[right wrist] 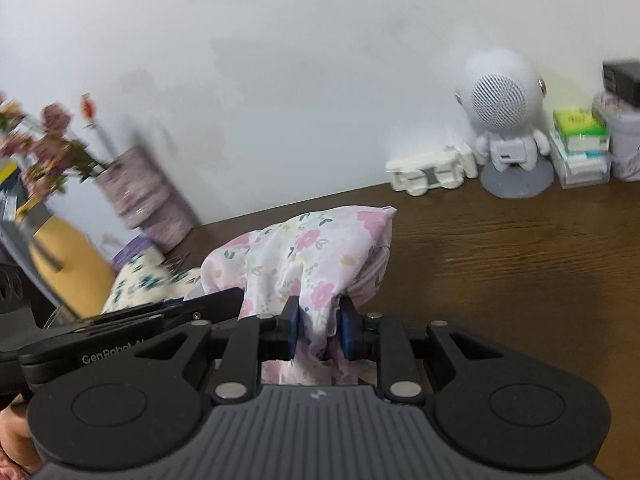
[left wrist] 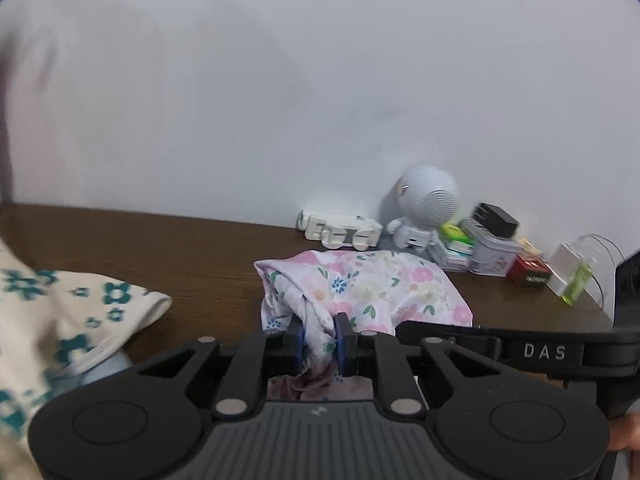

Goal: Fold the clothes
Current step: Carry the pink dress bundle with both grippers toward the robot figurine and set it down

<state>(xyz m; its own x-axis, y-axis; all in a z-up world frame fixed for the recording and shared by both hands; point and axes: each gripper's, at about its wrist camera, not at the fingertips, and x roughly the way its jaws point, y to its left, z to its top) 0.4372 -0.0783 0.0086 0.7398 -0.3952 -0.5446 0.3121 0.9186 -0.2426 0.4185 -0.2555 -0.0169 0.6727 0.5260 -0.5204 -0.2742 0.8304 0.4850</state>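
A pink floral garment lies bunched on the brown wooden table. My left gripper is shut on a fold of its near edge, cloth pinched between the blue pads. In the right wrist view the same pink floral garment rises in a heap, and my right gripper is shut on another bunch of it. The other gripper's black body shows at the left there. A cream garment with teal flowers hangs at the left of the left wrist view.
Against the white wall stand a white robot-shaped speaker, a white toy car, stacked small boxes and a patterned tin with flowers. The table's bare wood stretches to the right. A hand shows at the lower left.
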